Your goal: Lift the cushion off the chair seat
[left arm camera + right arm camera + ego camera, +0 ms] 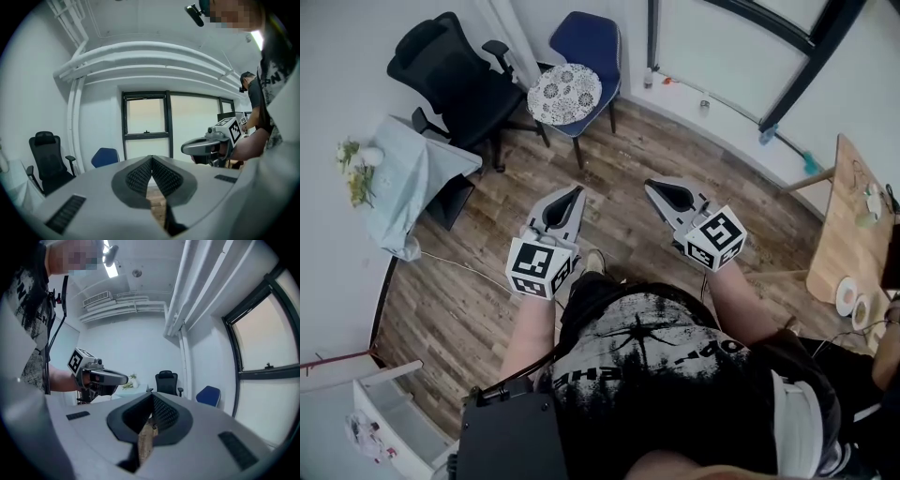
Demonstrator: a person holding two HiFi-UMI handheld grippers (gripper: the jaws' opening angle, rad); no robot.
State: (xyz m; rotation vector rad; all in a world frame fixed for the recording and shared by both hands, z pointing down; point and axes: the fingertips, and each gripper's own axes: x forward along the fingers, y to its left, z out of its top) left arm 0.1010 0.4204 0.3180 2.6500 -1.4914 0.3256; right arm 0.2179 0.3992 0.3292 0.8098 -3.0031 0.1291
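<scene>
A round white cushion (564,94) with a dark floral pattern lies on the seat of a blue chair (591,39) at the far side of the room. The chair's blue back also shows in the left gripper view (105,157) and the right gripper view (208,394). My left gripper (577,191) and right gripper (651,185) hang side by side over the wooden floor, well short of the chair and pointing towards it. Both are shut with nothing held; the pads meet in the left gripper (152,158) and in the right gripper (152,397).
A black office chair (455,75) stands left of the blue chair. A cloth-covered table (417,173) with a small plant (356,169) sits at the left wall. At the right stands a wooden table (848,234) with tape rolls. A white drawer unit (389,417) is at the lower left.
</scene>
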